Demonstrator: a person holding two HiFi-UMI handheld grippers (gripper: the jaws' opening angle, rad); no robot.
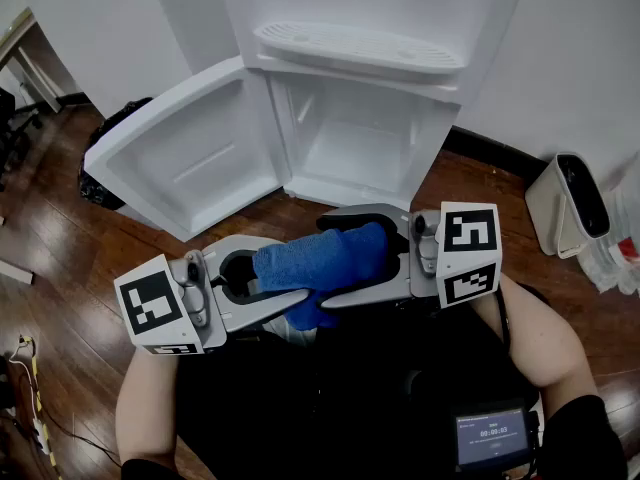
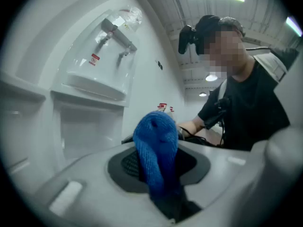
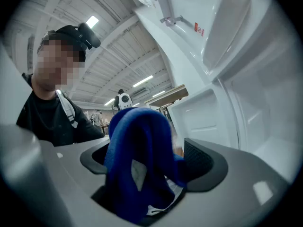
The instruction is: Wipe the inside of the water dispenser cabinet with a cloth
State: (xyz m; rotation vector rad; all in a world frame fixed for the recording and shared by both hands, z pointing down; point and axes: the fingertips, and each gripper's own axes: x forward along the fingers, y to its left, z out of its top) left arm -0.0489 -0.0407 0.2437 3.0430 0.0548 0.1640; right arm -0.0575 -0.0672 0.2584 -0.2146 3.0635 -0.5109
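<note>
Left claw (image 1: 290,290) clamps the cloth (image 1: 330,258), clear of the cabinet (image 1: 345,128)'s front edge.

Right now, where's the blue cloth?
Head view, centre: the blue cloth bridges both claws, pinched by the left claw and lying inside the open right claw, before the open cabinet.

The cabinet opening (image 1: 350,148) at upper centre stands open to me. Its door (image 1: 180,158) is swung wide at left and walls off that side. The drip tray ledge (image 1: 360,46) overhangs the opening. Bare wooden floor (image 1: 470,183) lies in front, with a white bin (image 1: 570,203) at far right. The blue cloth (image 1: 300,263) fills the spread jaws of my right gripper (image 1: 338,256).
</note>
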